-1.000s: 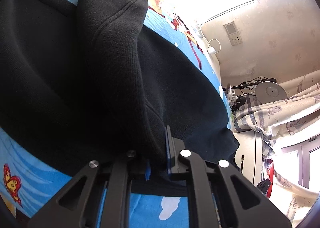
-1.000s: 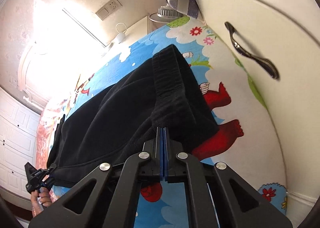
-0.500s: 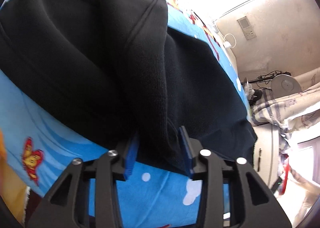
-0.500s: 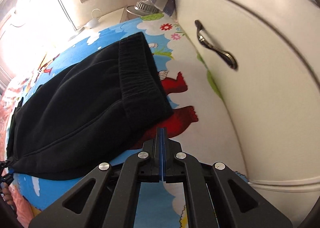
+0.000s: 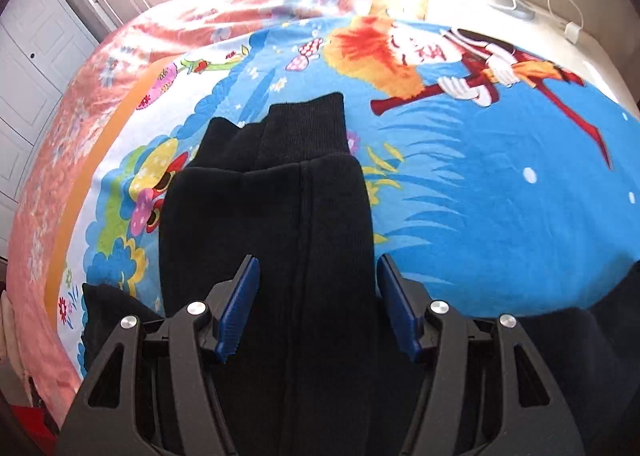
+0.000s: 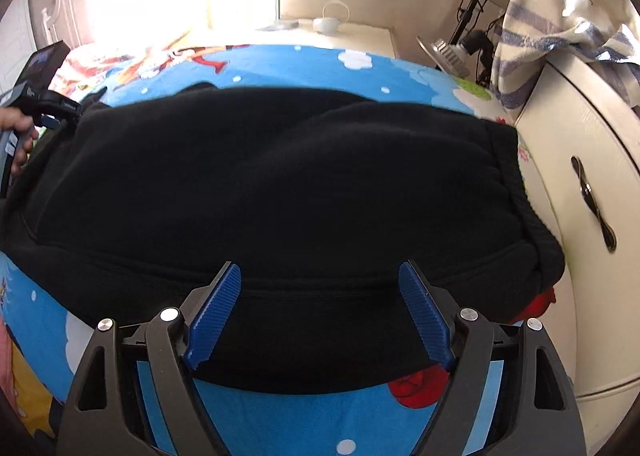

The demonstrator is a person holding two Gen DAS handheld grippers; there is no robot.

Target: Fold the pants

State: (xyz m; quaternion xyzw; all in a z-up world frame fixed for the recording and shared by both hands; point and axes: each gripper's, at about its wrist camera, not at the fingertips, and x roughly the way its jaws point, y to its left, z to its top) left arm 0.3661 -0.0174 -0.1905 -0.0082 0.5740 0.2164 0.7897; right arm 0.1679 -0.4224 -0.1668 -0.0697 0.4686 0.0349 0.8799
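Note:
Black fleece pants [image 6: 260, 192] lie on a bed with a blue cartoon blanket [image 5: 500, 196]. In the right wrist view they spread across the bed, the ribbed waistband [image 6: 516, 196] at the right. My right gripper [image 6: 320, 280] is open over the pants' near edge, holding nothing. In the left wrist view the pant legs [image 5: 272, 208] run away from me, ribbed cuffs [image 5: 304, 128] at the far end. My left gripper [image 5: 316, 272] is open, its jaws either side of the leg fabric. The left gripper also shows at the left of the right wrist view [image 6: 44, 104].
A cream cabinet [image 6: 580, 144] with a metal handle [image 6: 592, 204] stands against the bed's right side. A striped cloth [image 6: 540, 24] hangs above it. A nightstand [image 6: 352, 32] and a fan [image 6: 448, 52] are at the back. A pink quilt [image 5: 52, 136] borders the blanket.
Both grippers have opened and let go of the pants, which now lie flat on the bed. Both have swung round to new views of the bed.

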